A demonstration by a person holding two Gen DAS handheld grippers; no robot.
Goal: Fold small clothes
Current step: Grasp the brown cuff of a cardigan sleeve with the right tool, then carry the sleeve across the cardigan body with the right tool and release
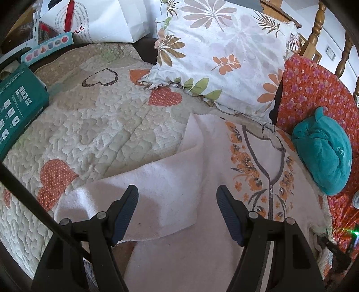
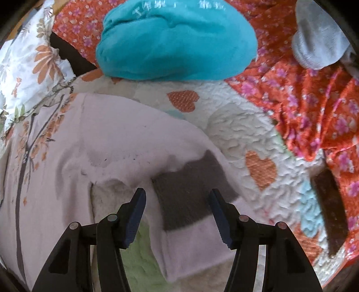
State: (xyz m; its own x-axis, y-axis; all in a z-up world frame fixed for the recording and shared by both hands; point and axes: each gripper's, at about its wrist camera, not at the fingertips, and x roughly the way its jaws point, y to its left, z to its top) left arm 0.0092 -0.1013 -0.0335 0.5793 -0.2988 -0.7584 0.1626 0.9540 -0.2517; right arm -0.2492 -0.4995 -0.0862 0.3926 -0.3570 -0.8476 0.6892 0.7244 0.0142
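Clothing to be folded comes to 1 pale pink garment [image 1: 197, 170] with an orange flower print and a grey placket down its front, lying spread on a quilted bedspread [image 1: 101, 116] patterned with orange hearts. In the left wrist view 1 sleeve [image 1: 143, 179] is laid across the garment's near left part, and the left gripper [image 1: 177, 193] hangs just above it with its 2 fingers spread wide and nothing between them. In the right wrist view the other sleeve [image 2: 188, 202], with 1 dark grey cuff band [image 2: 186, 193], lies at the near right of the garment on the quilt; the right gripper [image 2: 177, 197] is likewise released, its 2 fingers parted on either side of that cuff band, and whether they touch the cloth cannot be told. Beyond the garment to the far right sits 1 teal bundle of cloth [image 1: 323, 150], resting against 1 red flowered fabric [image 1: 314, 89]. 1 large white pillow [image 1: 219, 51] with orange and brown leaf prints stands at the far side of the bed, its lower edge just beside the garment's collar. At the far left are 1 green box [image 1: 18, 105], 1 light blue carton [image 1: 47, 47] and 1 white paper bag [image 1: 116, 20]. In the right wrist view 1 grey sock-like item [image 2: 314, 38] lies on the red fabric at the far right.
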